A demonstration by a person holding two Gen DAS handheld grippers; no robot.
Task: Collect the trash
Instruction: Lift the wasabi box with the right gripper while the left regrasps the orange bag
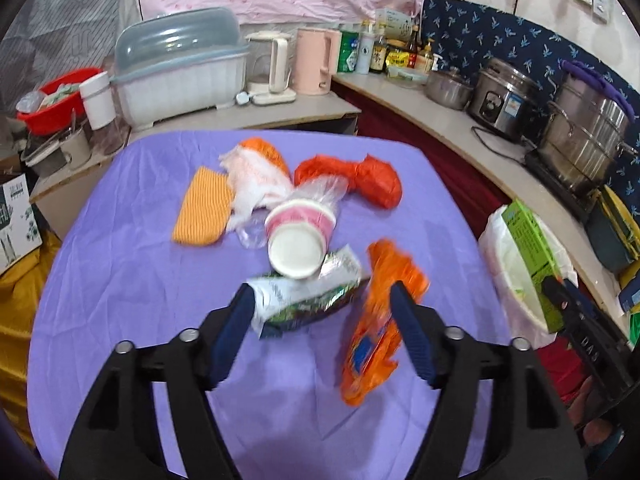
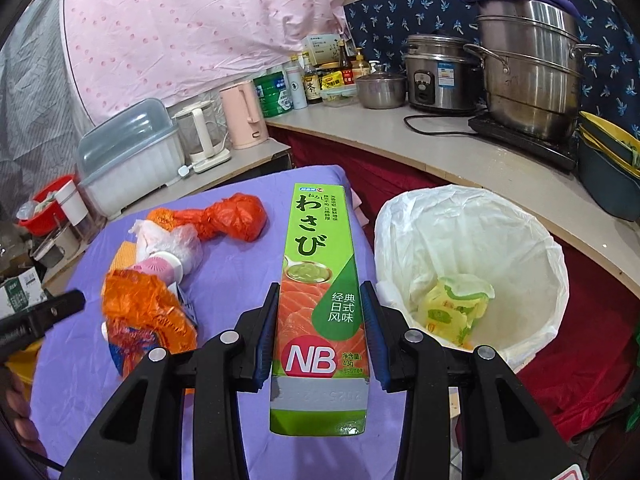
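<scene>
purple cloth covers the table, and the trash lies scattered across its middle. the left gripper hangs above the near part of the table with its jaws apart and nothing pressed between the pads. below and between the fingers lies a crumpled green-and-white packet; an orange snack wrapper, blurred, shows just beside the right finger, and whether it touches that finger cannot be told. at twelve o'clock from the gripper a pink-and-white paper cup lies on its side, its white base toward the camera, touching the green packet. a clear plastic bag sits against the cup's far end. at eleven o'clock lies a yellow striped cloth, with a white mesh wrapper just beside it. at one o'clock from the cup is a knotted red plastic bag.

the right gripper is clamped on a tall green wasabi box, pads pressing both long sides, the box standing along the fingers. at two o'clock from it is the white-lined bin, off the table's edge, with a yellow-green wrapper lying inside. in the left view the box and right gripper show over the bin's rim at three o'clock.
</scene>
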